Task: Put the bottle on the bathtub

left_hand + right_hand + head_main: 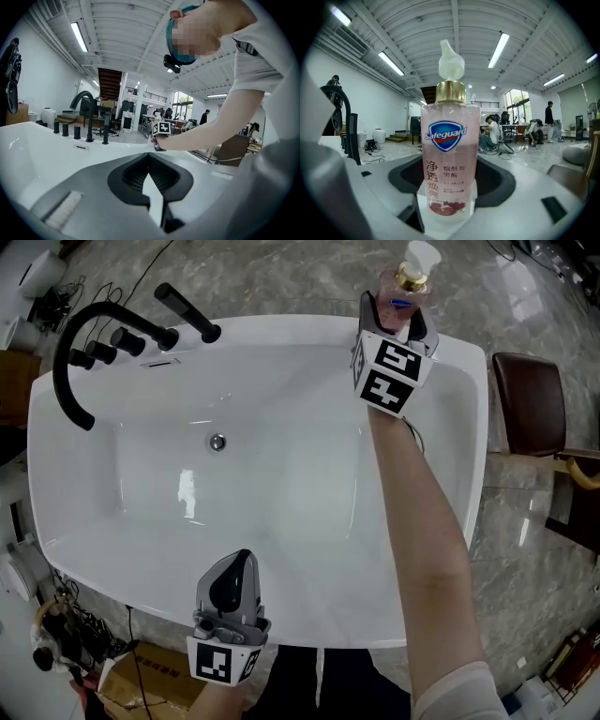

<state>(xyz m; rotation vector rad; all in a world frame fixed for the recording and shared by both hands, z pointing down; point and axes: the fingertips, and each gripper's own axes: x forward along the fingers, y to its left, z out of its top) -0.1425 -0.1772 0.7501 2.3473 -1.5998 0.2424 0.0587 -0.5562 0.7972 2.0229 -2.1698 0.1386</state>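
One bottle (450,140), clamped in wide-spread right tongs (446,205)

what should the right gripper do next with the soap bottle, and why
Probably open the right gripper and let go. Its jaws look closed on the Safeguard soap bottle, which stands upright at the bathtub's far rim, its base seemingly already resting on the white surface.

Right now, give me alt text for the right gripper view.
A pink pump bottle stands upright, gripped between the hand-held gripper's jaws. Behind it, a black faucet at left and people in a bright hall.
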